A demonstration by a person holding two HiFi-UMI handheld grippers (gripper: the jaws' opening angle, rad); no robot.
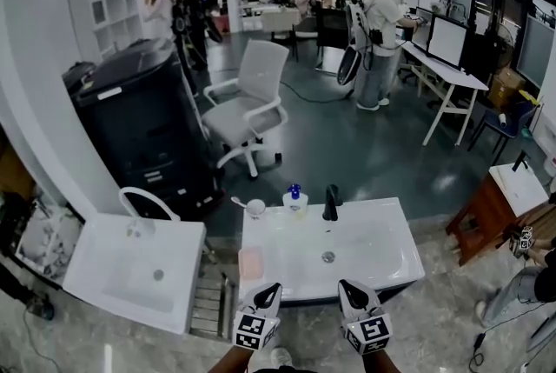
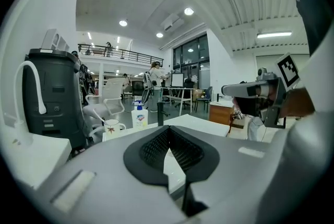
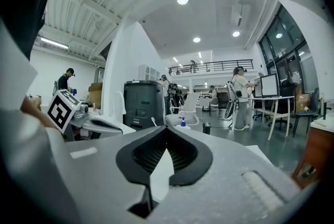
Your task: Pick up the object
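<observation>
Your left gripper [image 1: 268, 289] and right gripper [image 1: 348, 287] hung side by side at the near rim of the white washbasin [image 1: 387, 251], both pointing across it. The jaws of each were pressed together, with nothing between them.

The task named no particular object. Every candidate lay ahead of the jaws:
- The pink pad [image 1: 250, 263] lay flat on the basin's left ledge, long side running away from you. It was just ahead and left of the left gripper, the closest of the three.
- The mug [image 1: 255, 208] and soap bottle [image 1: 294, 200] stood upright on the far ledge, left of the black faucet [image 1: 331, 203], across the bowl.

All three sat nearer your left gripper. Judgement: its jaws would have to part before any reach.
</observation>
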